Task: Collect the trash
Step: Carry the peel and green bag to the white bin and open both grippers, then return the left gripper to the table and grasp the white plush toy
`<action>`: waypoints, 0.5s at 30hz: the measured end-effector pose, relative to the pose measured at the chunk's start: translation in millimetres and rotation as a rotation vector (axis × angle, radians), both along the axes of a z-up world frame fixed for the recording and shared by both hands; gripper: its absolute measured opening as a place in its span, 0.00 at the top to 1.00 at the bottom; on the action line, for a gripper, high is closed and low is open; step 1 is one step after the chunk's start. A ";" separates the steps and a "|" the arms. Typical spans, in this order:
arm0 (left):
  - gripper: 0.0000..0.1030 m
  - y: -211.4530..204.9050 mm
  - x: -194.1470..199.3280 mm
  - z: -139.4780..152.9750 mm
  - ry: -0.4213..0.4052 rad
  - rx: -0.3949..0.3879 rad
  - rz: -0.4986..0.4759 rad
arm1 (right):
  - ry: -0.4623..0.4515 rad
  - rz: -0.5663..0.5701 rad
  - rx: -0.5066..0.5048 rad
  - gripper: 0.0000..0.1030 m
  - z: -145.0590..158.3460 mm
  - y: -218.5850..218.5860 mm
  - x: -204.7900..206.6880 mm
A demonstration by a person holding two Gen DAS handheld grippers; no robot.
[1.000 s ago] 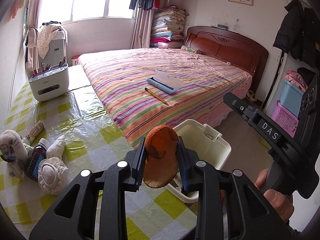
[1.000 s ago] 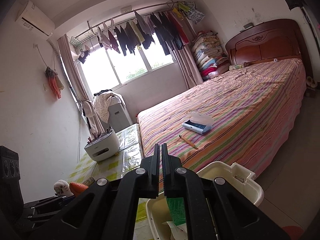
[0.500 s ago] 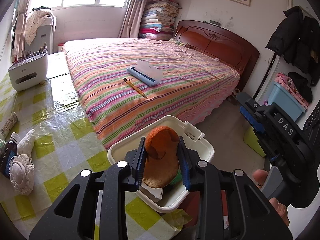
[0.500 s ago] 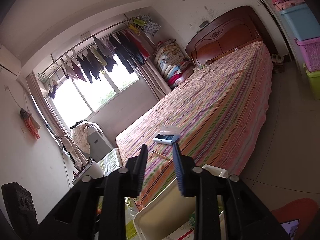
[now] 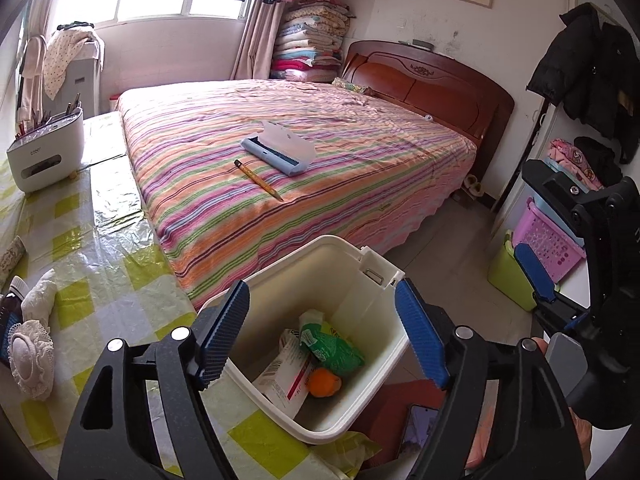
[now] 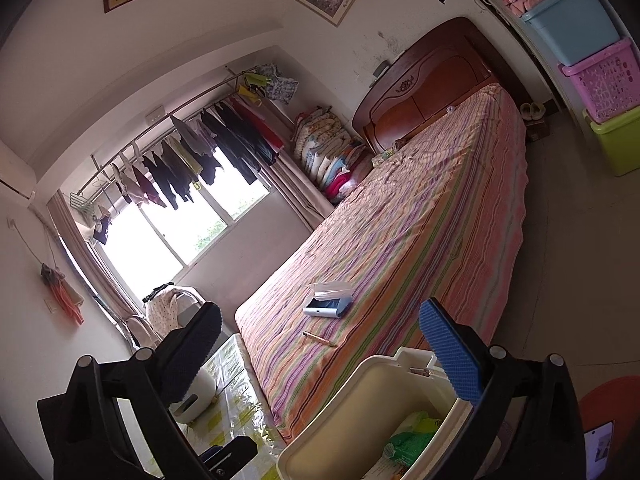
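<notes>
A white bin (image 5: 304, 250) stands at the table's near edge, and my left gripper (image 5: 320, 296) hangs over its mouth. The jaws are opening and nothing is between them. An orange scrap (image 5: 324, 383) lies at the bottom of the bin, beside a green wrapper (image 5: 332, 346) and a white carton (image 5: 286, 376). In the right wrist view the bin (image 6: 360, 400) sits low at the right, the green wrapper (image 6: 408, 442) showing inside. My right gripper (image 6: 320, 314) is tilted, its jaws opening wide and empty. One of its blue pads (image 5: 534, 276) shows right of the bin.
A striped bed (image 5: 360, 168) beyond the bin carries a pencil (image 5: 258, 180) and a blue case (image 5: 278, 154). On the yellow-check table cover (image 5: 100, 300) are a white appliance (image 5: 44, 152) and lace cloth toys (image 5: 32, 356). A phone (image 5: 418, 426) lies on a red stool. Stacked baskets (image 5: 548, 240) stand right.
My left gripper moved over the bin and opened, and the orange scrap dropped into it. My right gripper went from shut to wide open and rolled, tilting its view.
</notes>
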State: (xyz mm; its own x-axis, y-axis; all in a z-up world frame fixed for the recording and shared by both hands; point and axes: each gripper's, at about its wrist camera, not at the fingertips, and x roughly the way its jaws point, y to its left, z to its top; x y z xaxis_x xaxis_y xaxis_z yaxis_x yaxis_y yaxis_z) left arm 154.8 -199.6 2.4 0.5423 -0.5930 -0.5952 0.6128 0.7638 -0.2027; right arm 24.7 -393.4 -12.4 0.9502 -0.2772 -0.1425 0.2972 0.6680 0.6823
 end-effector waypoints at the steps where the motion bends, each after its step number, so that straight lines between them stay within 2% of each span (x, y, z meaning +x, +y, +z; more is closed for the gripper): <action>1: 0.27 4.4 -0.3 3.0 -0.008 -0.003 0.011 | 0.003 0.006 0.001 0.06 -0.1 -0.1 0.8; 7: 0.25 52.6 6.8 25.9 -0.063 -0.039 0.130 | 0.009 0.037 -0.029 0.06 2.4 8.8 6.5; 13: 0.22 119.2 21.0 35.1 -0.096 -0.024 0.290 | 0.028 0.101 -0.049 0.06 1.2 25.0 21.6; 15: 0.18 143.4 26.2 36.3 -0.101 -0.012 0.355 | 0.039 0.139 -0.056 0.06 1.2 35.4 29.4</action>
State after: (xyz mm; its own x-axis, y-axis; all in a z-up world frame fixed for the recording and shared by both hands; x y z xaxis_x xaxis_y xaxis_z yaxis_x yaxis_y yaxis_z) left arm 180.9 -56.2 38.7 0.7711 -0.3640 -0.5224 0.3274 0.9304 -0.1651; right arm 54.0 -358.0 -11.2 0.9741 -0.1515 -0.1681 0.2244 0.7412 0.6326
